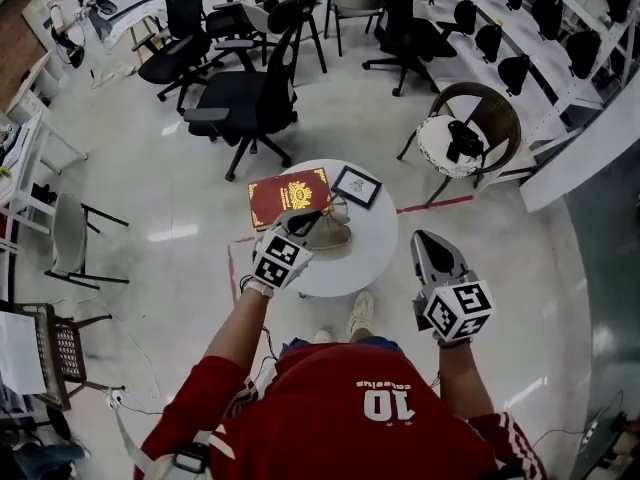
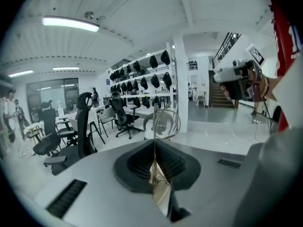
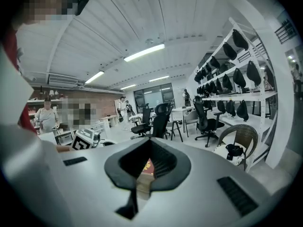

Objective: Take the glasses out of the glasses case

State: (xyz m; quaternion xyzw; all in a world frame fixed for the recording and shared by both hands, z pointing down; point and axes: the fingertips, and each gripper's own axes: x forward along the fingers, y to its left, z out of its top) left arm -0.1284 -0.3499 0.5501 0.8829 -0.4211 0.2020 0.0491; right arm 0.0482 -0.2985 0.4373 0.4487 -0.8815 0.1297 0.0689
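Open office room, rolling chairs and shelves everywhere, and we're standing at a small round white surface (image 1: 385, 248). Our left gripper (image 2: 155, 148) is clamped on the glasses (image 2: 165, 122). The thin wire frame is pinched edge-on, with one lens poking up past the tips and only the room behind it, so they're up in the air. Our right gripper (image 3: 150, 142) is closed with nothing in it, off to the side of the surface. We'd say the taking-out is basically done, and all that's left is maybe setting them down. Only the head view shows the tan case (image 1: 328, 233), on the surface just past the left gripper, beside a red book (image 1: 290, 196) and a small dark frame (image 1: 356, 185). From up there we can't tell if the case is open, and the glasses barely show.
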